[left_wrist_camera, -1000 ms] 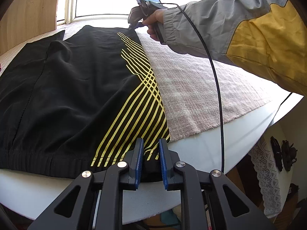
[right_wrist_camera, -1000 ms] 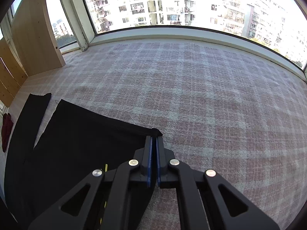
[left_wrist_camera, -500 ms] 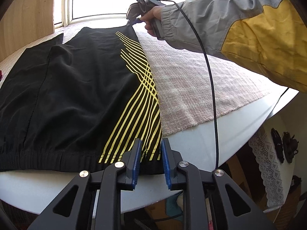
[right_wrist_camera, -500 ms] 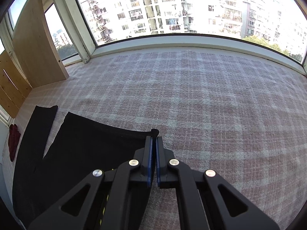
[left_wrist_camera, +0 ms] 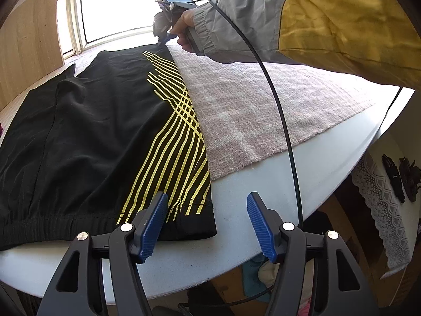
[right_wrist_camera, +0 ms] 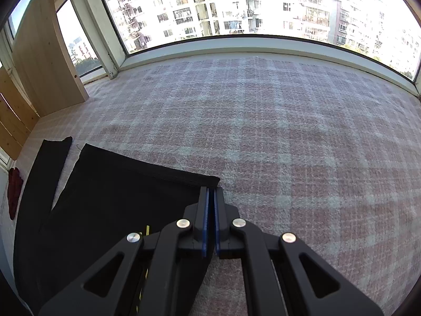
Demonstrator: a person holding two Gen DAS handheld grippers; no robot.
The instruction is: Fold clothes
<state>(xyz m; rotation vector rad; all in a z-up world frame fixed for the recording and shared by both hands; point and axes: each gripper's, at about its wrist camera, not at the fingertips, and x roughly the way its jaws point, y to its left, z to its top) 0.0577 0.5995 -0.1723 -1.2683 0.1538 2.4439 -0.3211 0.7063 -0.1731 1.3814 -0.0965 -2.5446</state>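
Black shorts [left_wrist_camera: 100, 131] flat on blanket [left_wrist_camera: 263, 110]; no containers visible.

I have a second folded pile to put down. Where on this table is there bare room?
The plaid blanket lies bare from the black shorts across to the window sill. A bare strip of white table runs along its near edge. The shorts fill the left side.

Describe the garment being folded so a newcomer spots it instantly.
On the white table, partly over the pink plaid cloth, lie black shorts. Yellow curved stripes along one side and a gathered waistband at the near edge distinguish them.
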